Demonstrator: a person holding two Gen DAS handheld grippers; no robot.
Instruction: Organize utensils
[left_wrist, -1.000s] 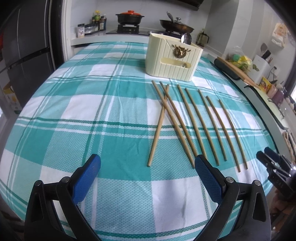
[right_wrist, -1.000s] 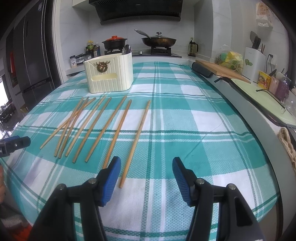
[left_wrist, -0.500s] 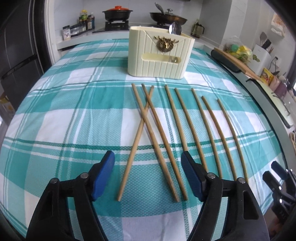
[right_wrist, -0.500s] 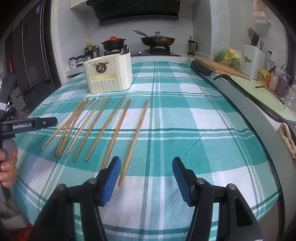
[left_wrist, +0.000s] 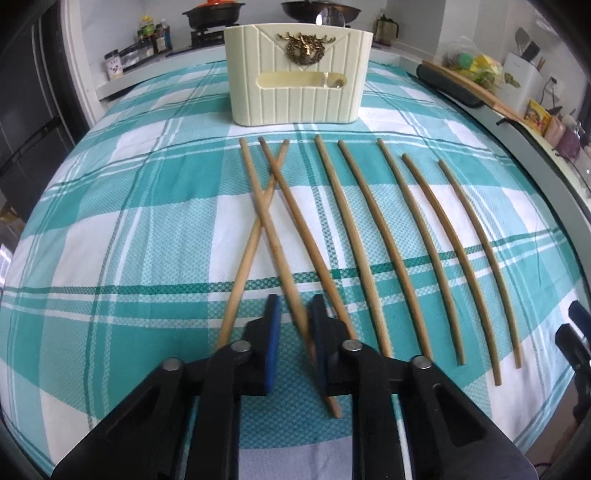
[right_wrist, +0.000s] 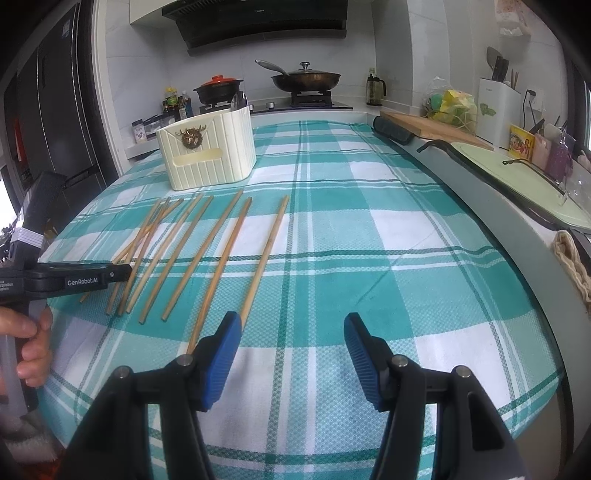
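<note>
Checked tablecloth (left_wrist: 129, 229) bears chopstick (left_wrist: 273, 236) between narrowed left fingers (left_wrist: 271, 332); right fingers (right_wrist: 221, 347) wide.

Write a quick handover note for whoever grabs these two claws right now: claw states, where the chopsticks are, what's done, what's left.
Left claw: nearly closed around the near end of one chopstick in the crossed group on the left; whether it grips yet is unclear.
Right claw: open, holding nothing, low over the tablecloth by the rightmost chopstick.
Chopsticks: eight, all lying on the cloth in front of the cream utensil holder; three on the left cross, five lie separately.
Done: none in the holder that I can see.
Left: lift each chopstick into the holder.
</note>
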